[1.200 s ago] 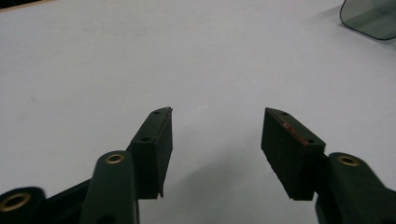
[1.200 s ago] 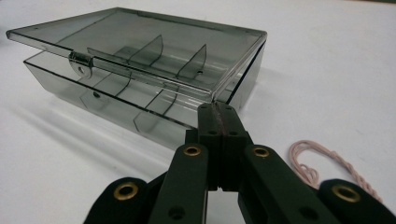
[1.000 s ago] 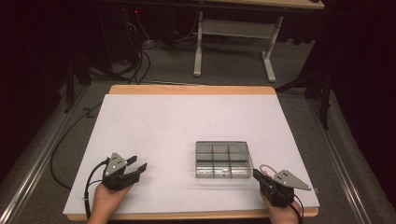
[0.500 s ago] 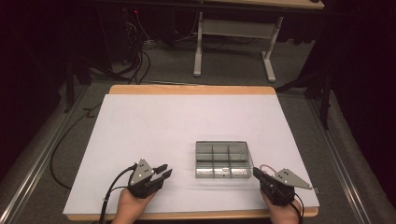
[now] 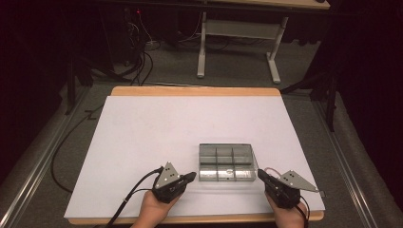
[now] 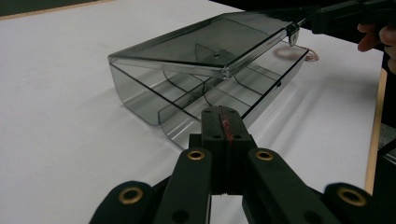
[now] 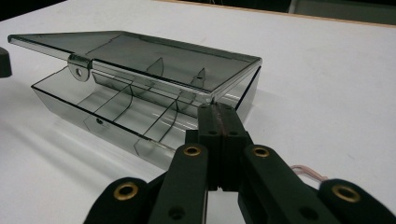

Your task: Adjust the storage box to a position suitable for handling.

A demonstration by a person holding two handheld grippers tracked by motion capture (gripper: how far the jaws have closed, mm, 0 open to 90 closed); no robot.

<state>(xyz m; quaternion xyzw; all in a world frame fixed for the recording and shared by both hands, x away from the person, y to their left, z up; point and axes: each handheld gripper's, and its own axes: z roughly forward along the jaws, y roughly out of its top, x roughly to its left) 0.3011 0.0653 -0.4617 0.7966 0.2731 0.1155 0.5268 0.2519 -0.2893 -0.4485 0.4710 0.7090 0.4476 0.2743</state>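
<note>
2 grippers flank a smoky clear compartment box (image 5: pixel 227 163) near the table's (image 5: pixel 142 137) front edge, its lid ajar. Left gripper (image 5: pixel 190 177), jaws pressed together and empty, sits just beside the box's front-left corner; right gripper (image 5: pixel 262 174), likewise closed and empty, just beside the front-right. Long axis runs left-right between them.

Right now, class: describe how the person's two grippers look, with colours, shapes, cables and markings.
Both the left gripper and right gripper are black, each topped by a grey three-cornered plate and trailing a black cable. Brass-coloured rivets dot the linkages; a reddish streak runs along the jaw seam. No sleeves visible.
</note>
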